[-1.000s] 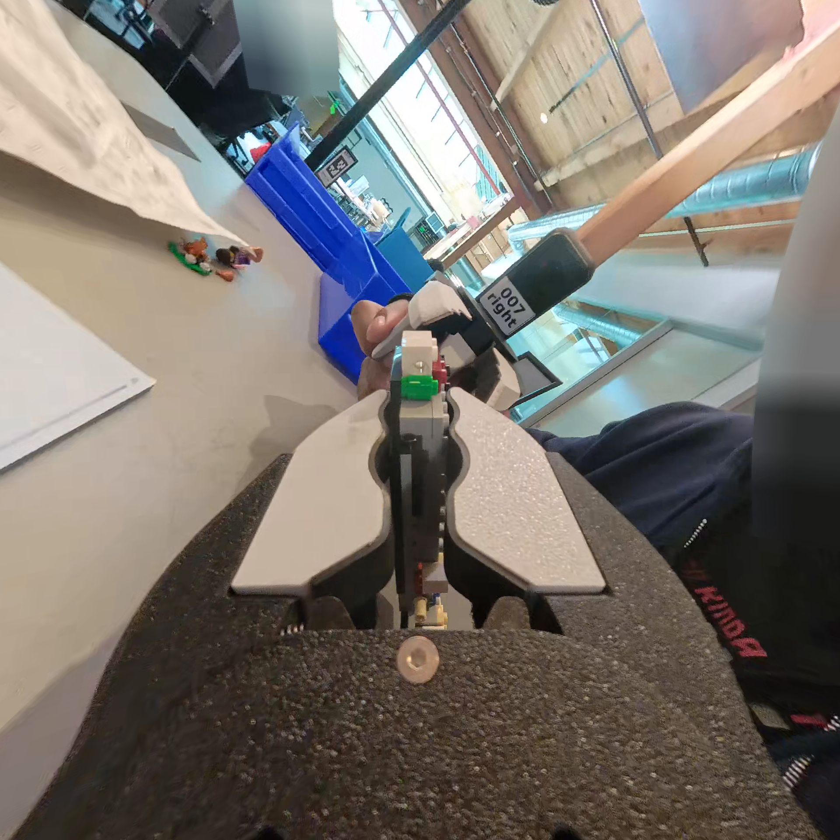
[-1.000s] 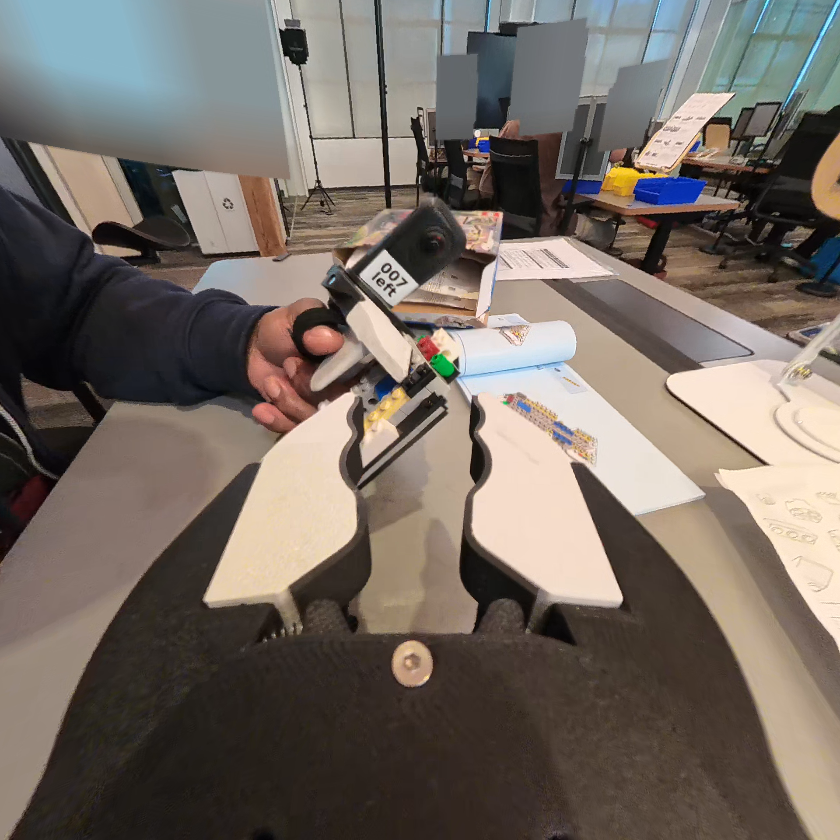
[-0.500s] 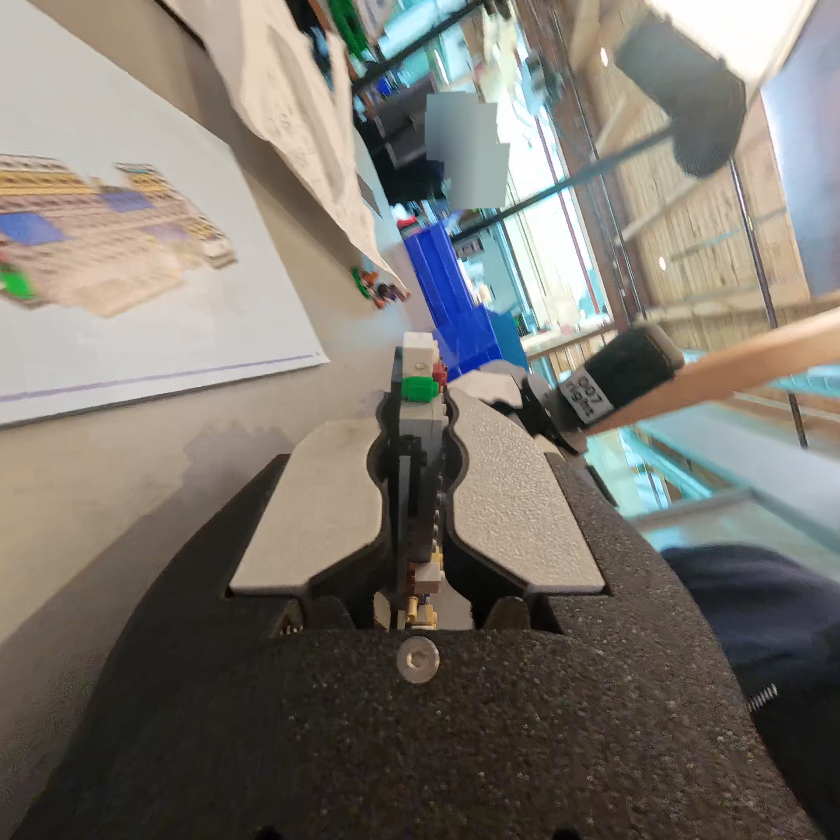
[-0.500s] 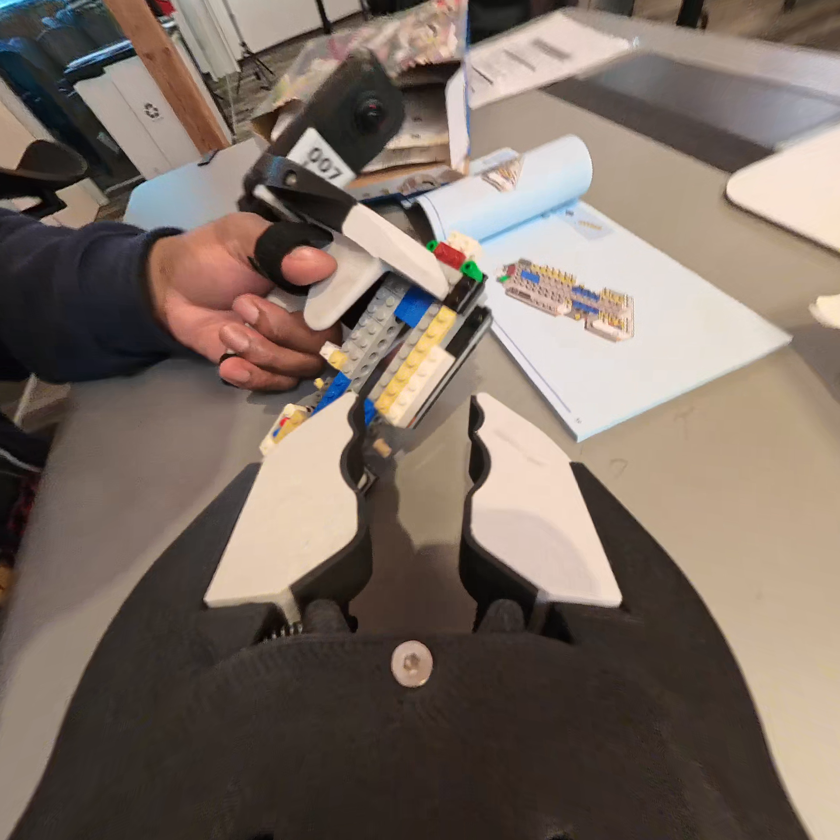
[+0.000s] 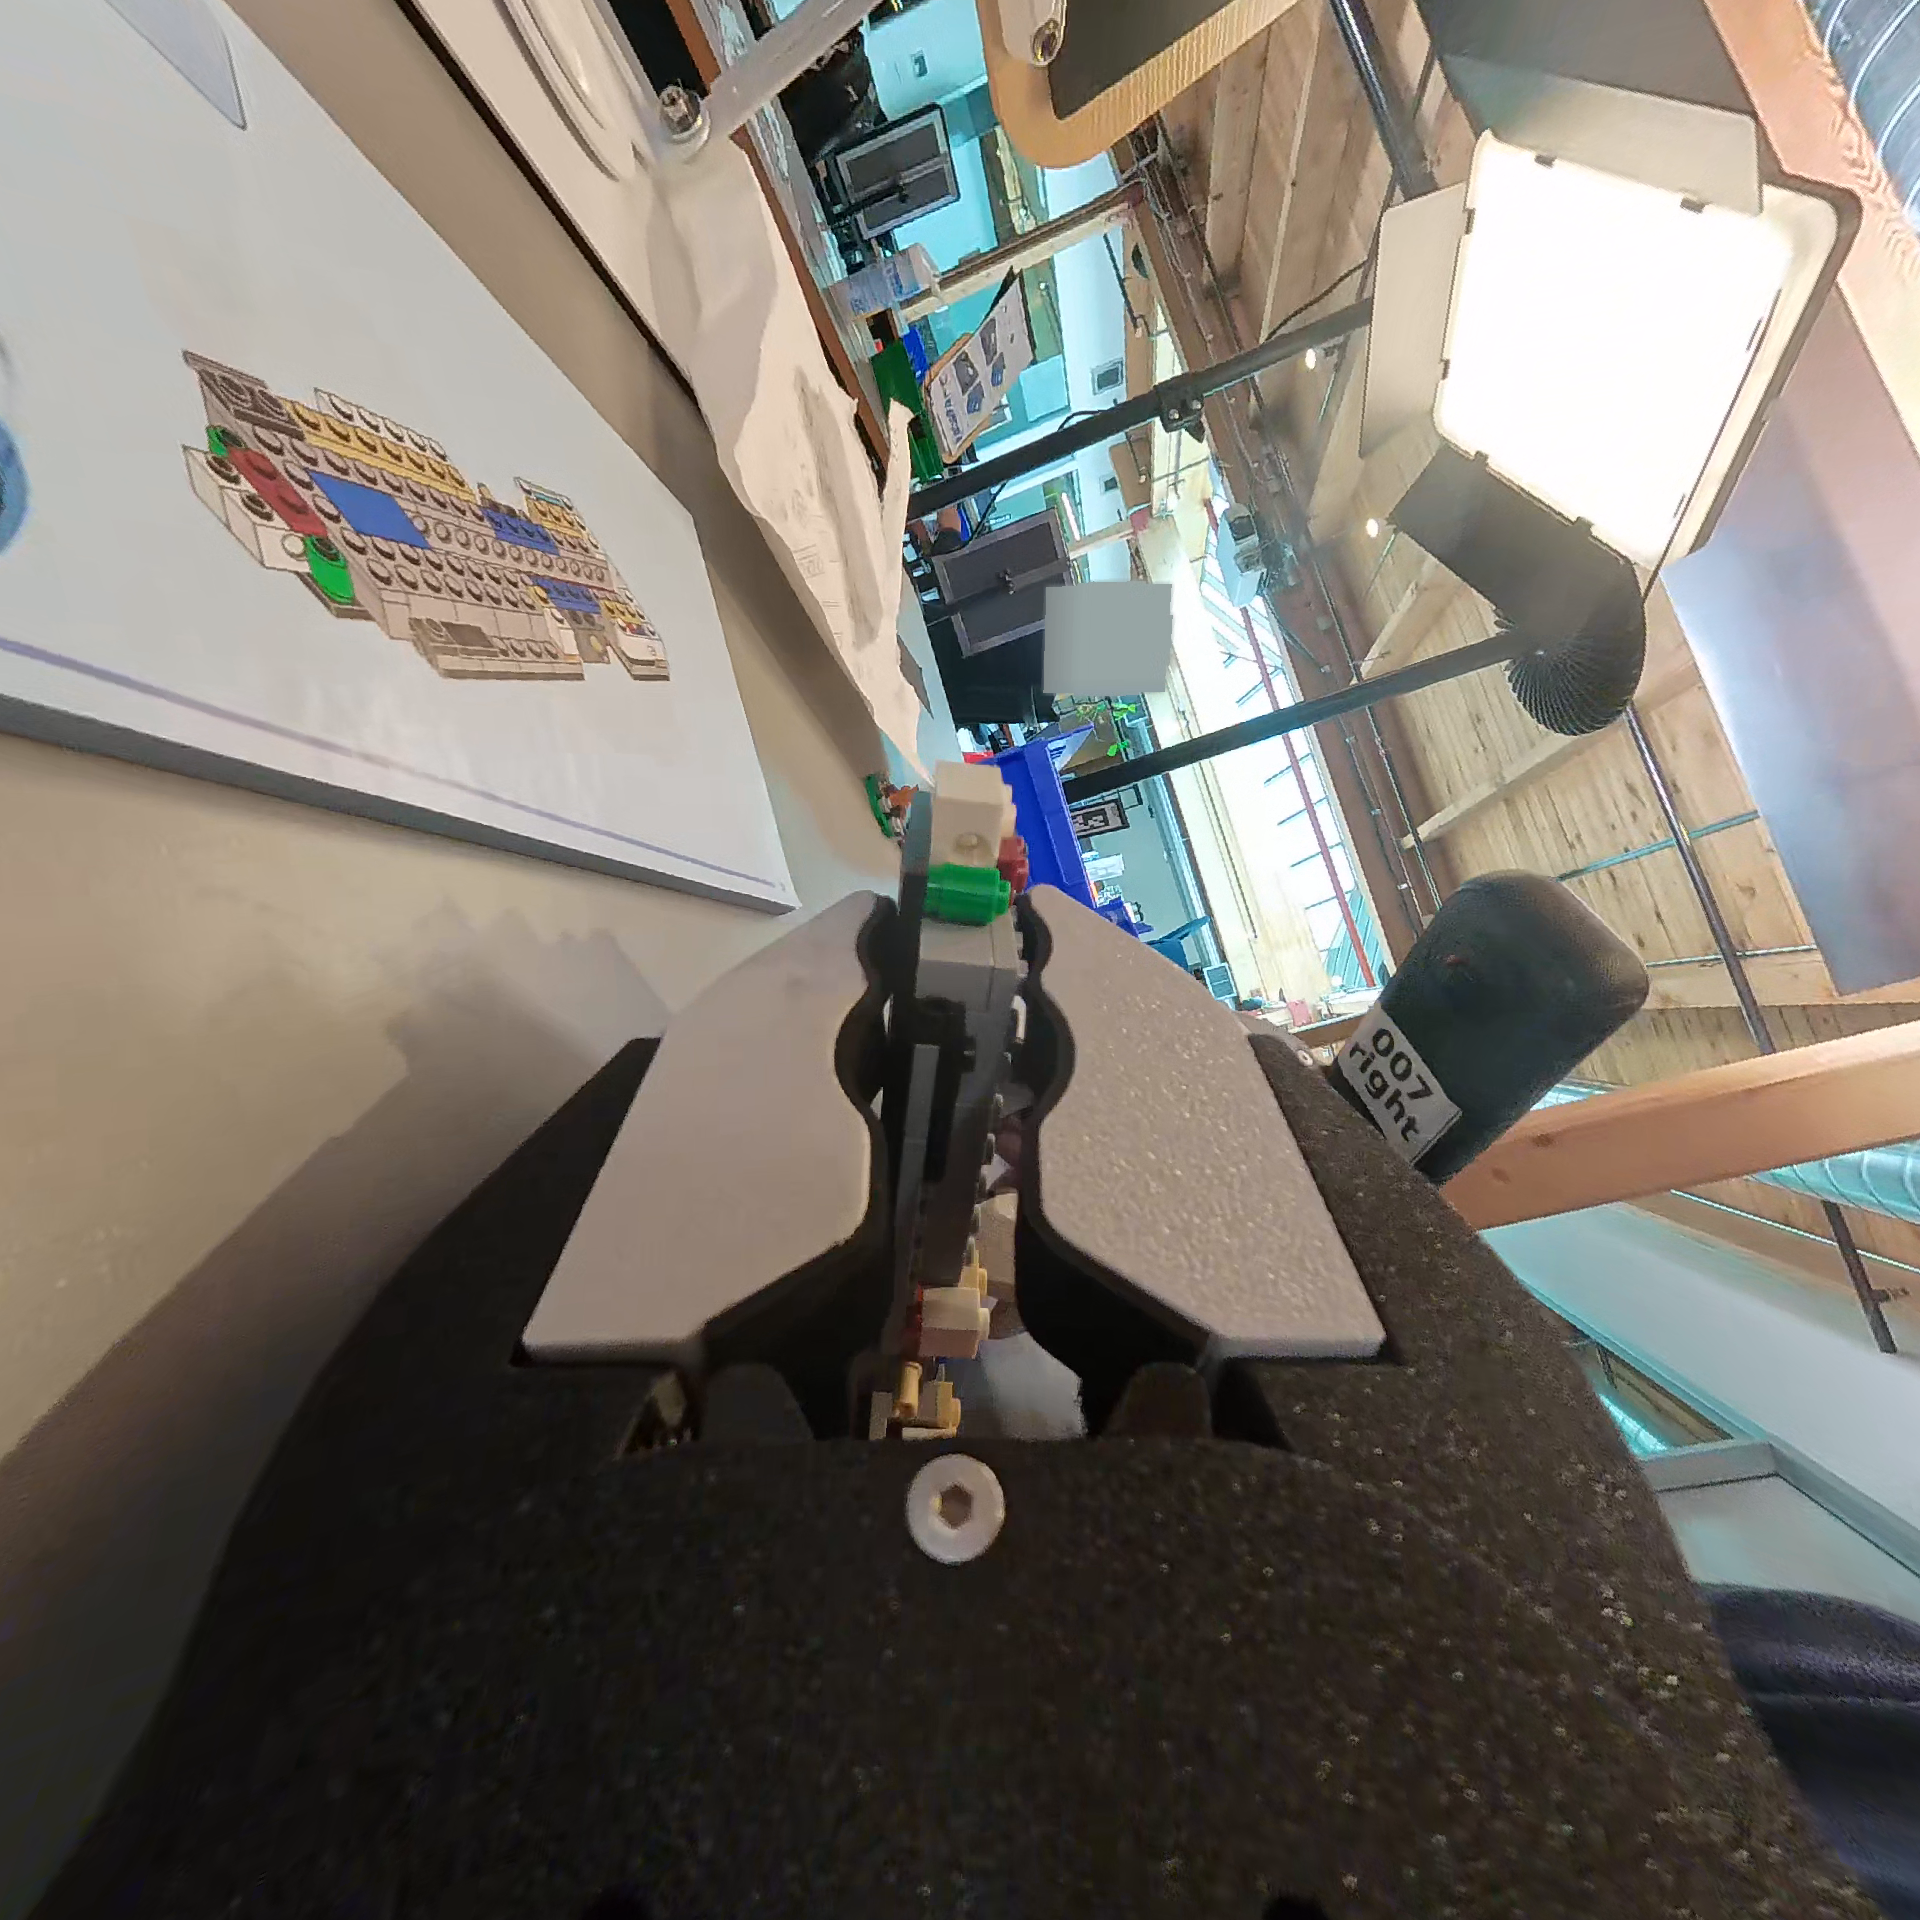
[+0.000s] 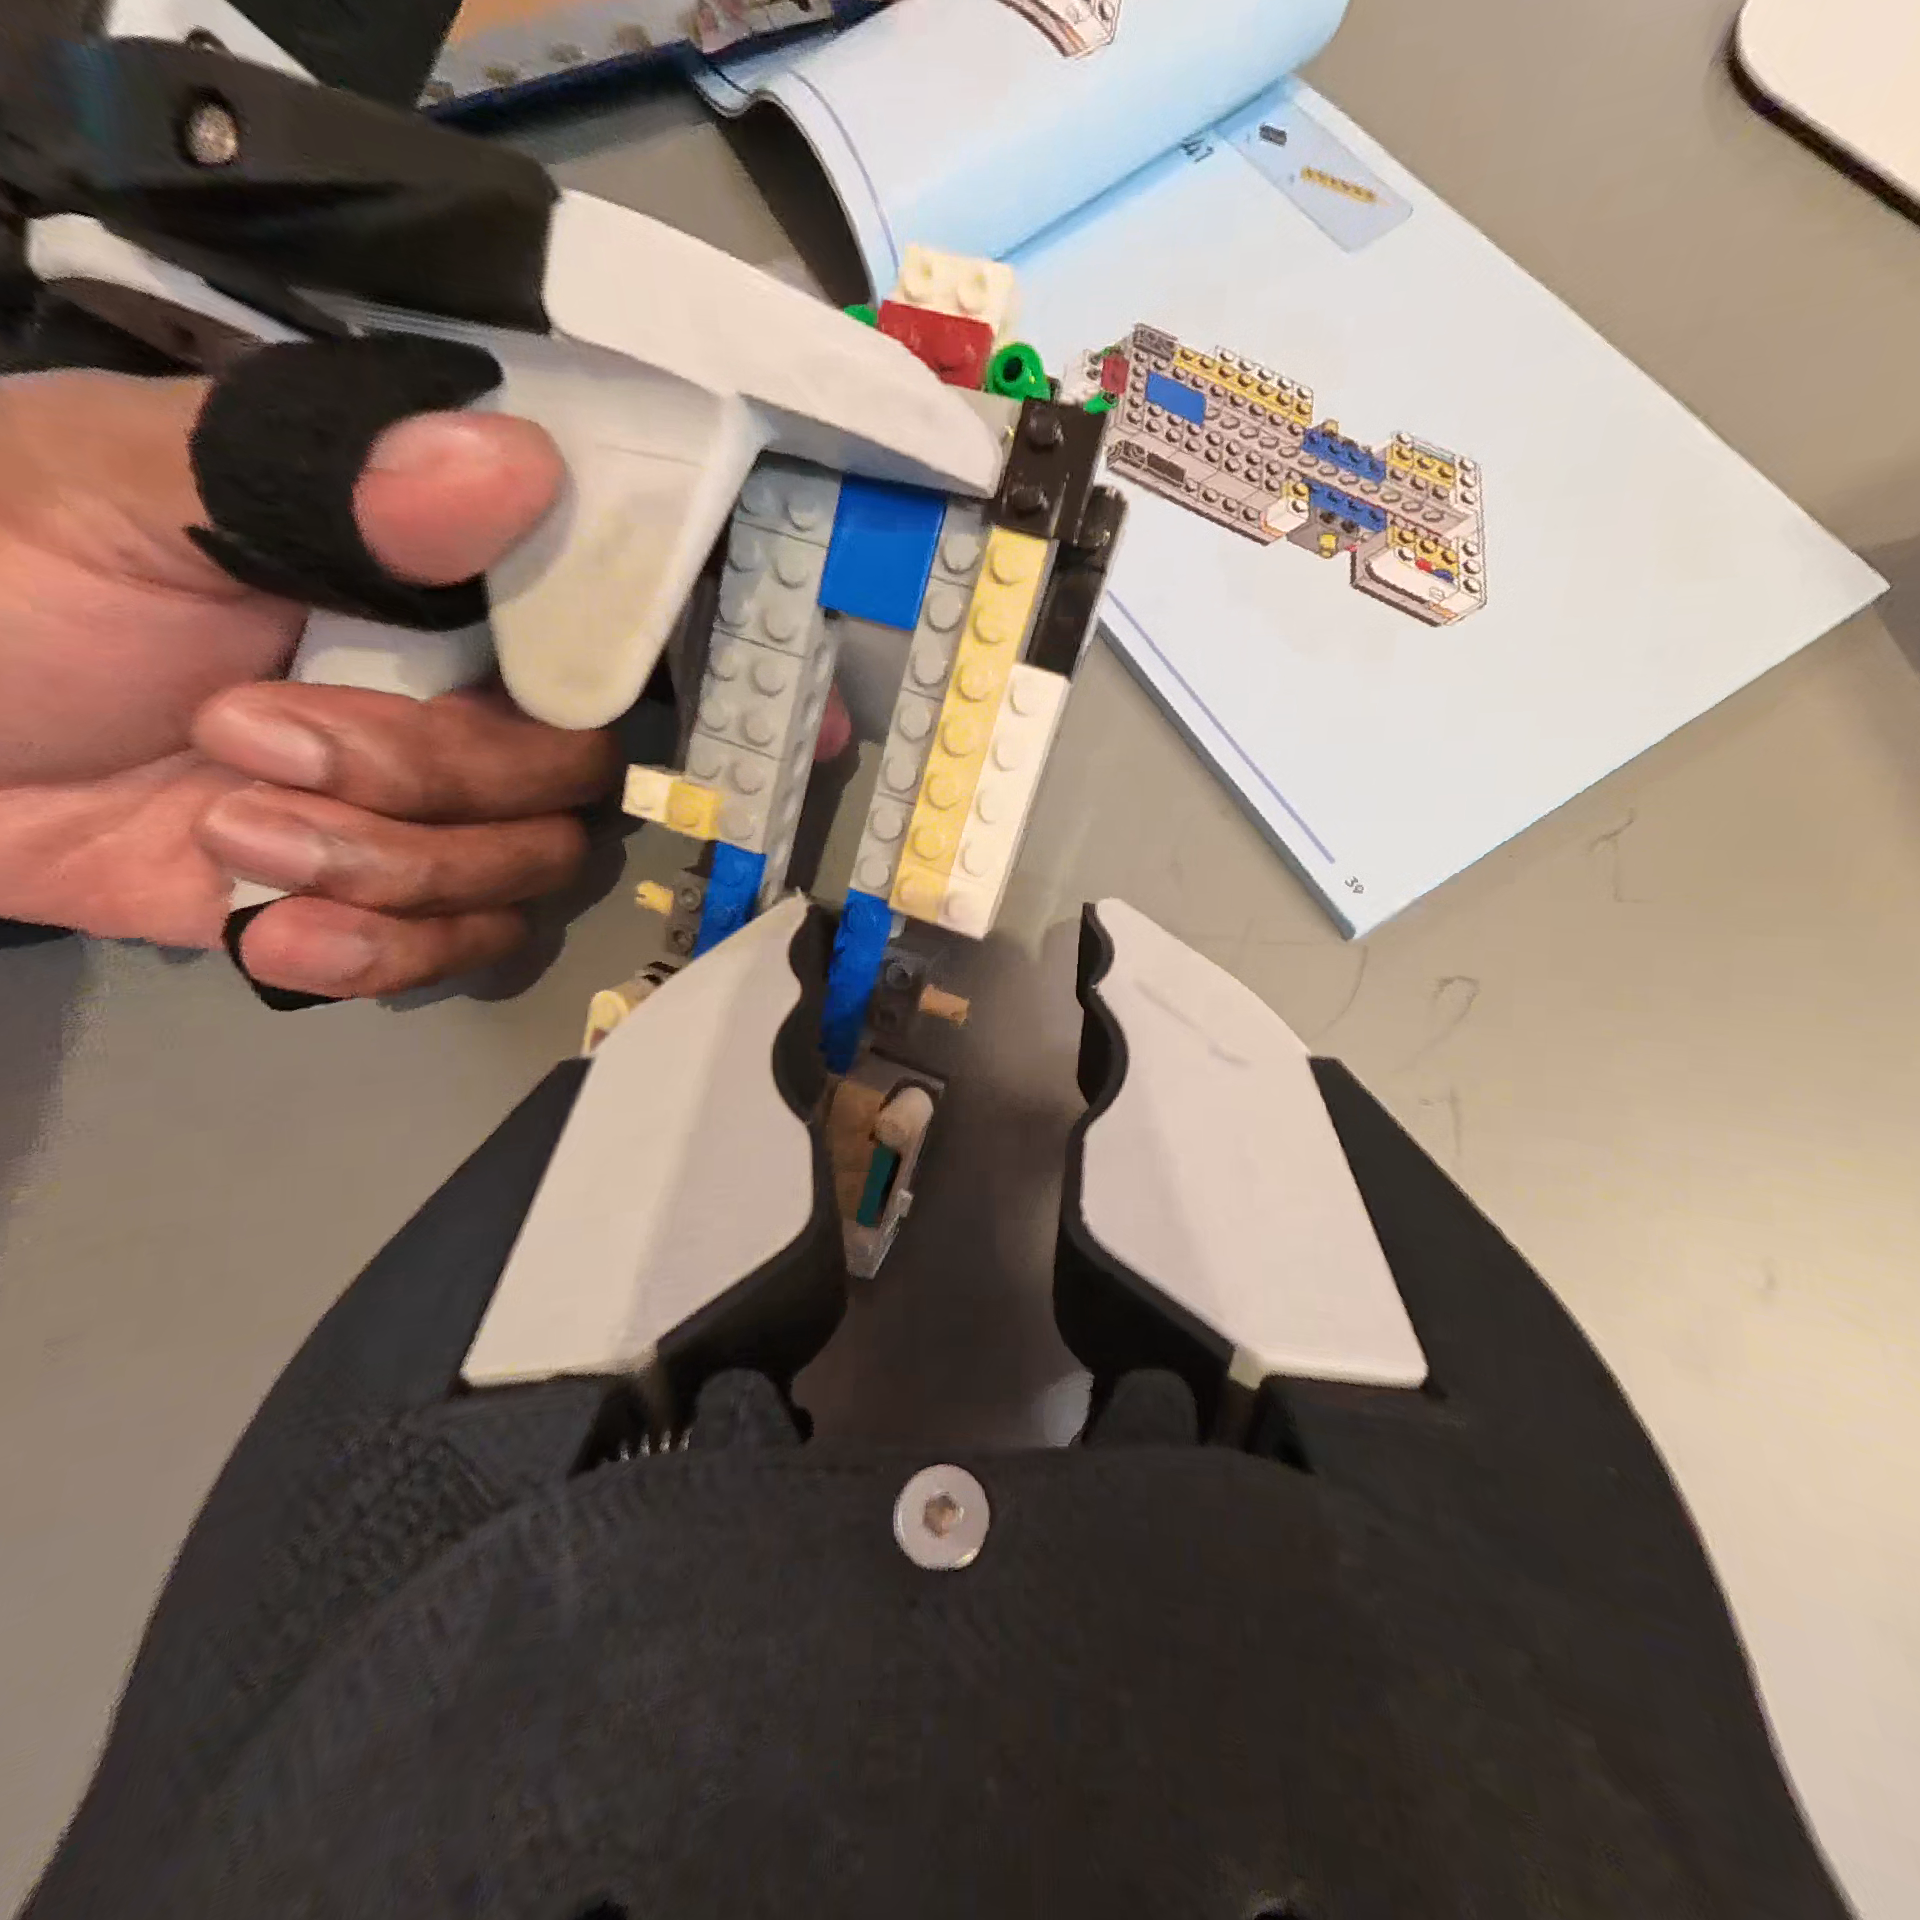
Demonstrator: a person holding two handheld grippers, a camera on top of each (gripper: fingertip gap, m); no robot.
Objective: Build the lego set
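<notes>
My left gripper (image 5: 956, 914) is shut on a brick model (image 5: 961, 977), seen edge-on, with white, green and red bricks poking past the fingertips. In the right wrist view the same model (image 6: 966, 707) shows its studded grey, yellow, blue and white face, held above the grey table (image 6: 1558, 1143) by the left gripper's white fingers (image 6: 748, 384). A person's hand (image 6: 312, 727) holds that gripper. My right gripper (image 6: 945, 914) is open. The model's lower end, a blue strip (image 6: 857, 977), reaches in between its jaws close to the left finger. The right finger (image 6: 1195, 1091) stands apart from it.
An open light-blue instruction booklet (image 6: 1403, 727) lies on the table right of the model; it also shows in the left wrist view (image 5: 312, 312). A crumpled white sheet (image 5: 810, 436), small loose bricks (image 5: 888, 805) and blue bins (image 5: 1039, 800) lie beyond. A white board (image 6: 1849, 83) sits far right. Left tips to right tips: about 6 centimetres.
My right gripper has moved in on the model, whose lower end now lies between its open jaws. The left gripper has turned with the model still in its grasp.
</notes>
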